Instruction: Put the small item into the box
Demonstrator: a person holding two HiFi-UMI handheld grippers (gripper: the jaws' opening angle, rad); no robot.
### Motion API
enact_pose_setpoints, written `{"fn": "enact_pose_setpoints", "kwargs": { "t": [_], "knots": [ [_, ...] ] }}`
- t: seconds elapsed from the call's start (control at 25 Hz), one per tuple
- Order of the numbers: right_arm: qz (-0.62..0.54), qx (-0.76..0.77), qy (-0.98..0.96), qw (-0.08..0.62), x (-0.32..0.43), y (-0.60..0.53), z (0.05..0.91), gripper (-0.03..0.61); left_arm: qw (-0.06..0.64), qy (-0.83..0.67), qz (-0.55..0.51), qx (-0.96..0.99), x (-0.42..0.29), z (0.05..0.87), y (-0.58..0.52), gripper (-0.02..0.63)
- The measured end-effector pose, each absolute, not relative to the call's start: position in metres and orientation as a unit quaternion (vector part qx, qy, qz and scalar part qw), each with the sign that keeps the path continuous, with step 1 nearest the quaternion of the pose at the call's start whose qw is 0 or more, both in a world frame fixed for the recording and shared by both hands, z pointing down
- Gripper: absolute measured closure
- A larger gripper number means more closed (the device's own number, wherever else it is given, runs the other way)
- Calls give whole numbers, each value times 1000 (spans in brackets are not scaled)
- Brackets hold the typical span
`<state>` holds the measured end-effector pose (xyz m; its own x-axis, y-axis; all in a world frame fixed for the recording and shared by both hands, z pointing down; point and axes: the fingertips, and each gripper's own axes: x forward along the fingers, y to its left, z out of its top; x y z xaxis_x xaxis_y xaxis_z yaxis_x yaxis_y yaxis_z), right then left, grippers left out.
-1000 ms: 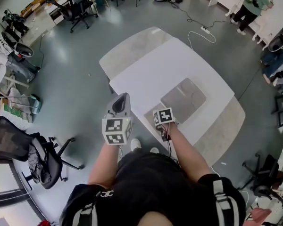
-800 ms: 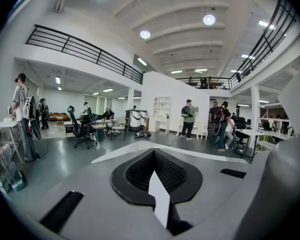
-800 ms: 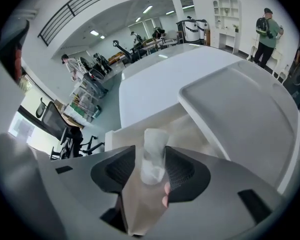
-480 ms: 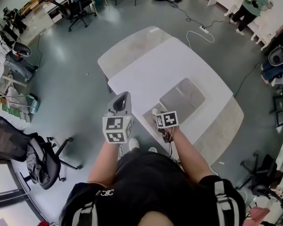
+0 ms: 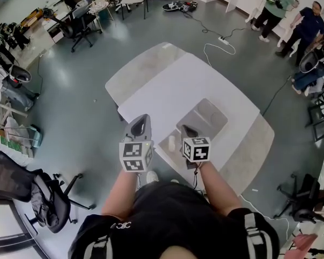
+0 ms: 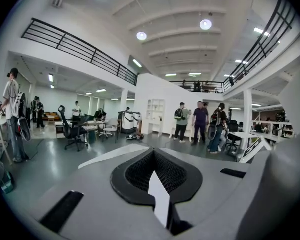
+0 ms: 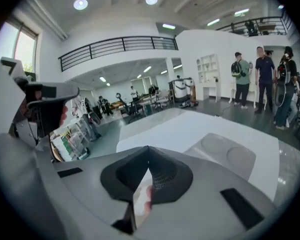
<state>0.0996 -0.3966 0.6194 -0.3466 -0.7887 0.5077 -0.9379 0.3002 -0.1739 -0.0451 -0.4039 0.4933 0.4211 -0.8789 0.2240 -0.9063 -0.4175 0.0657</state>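
Observation:
A small white item [image 5: 171,142] stands on the lower grey part of the table, just left of my right gripper [image 5: 187,129] and apart from it. The right gripper is shut, and in the right gripper view [image 7: 149,158] it hangs above the table and points at the box. A pale pinkish sliver shows at its seam; I cannot tell what that is. The box [image 5: 203,117] is a shallow grey tray with round recesses [image 7: 229,154] on the white table [image 5: 173,82]. My left gripper [image 5: 140,122] is shut, holds nothing and sits off the table's near left edge [image 6: 152,154].
Office chairs [image 5: 40,185] and cluttered desks stand on the floor to the left. A cable and power strip [image 5: 222,39] lie beyond the table. People stand at the far right [image 5: 308,23]. A second, rounded tabletop [image 5: 140,66] juts out behind the white one.
My right gripper has drawn back from the table's near part, and the small white item now shows beside it. The left gripper has barely moved. The head view has shifted.

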Motion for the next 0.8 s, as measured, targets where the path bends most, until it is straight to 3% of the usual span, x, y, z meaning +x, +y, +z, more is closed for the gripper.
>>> {"fn": "enact_pose_setpoints", "kwargs": {
  "t": [0.4, 0.8],
  "knots": [
    [19, 626, -777, 61, 124, -392, 495, 566, 80, -512, 56, 853, -19, 478, -411, 601],
    [-24, 664, -746, -32, 165, -373, 430, 566, 75, -485, 21, 871, -3, 459, -405, 601]
  ]
}}
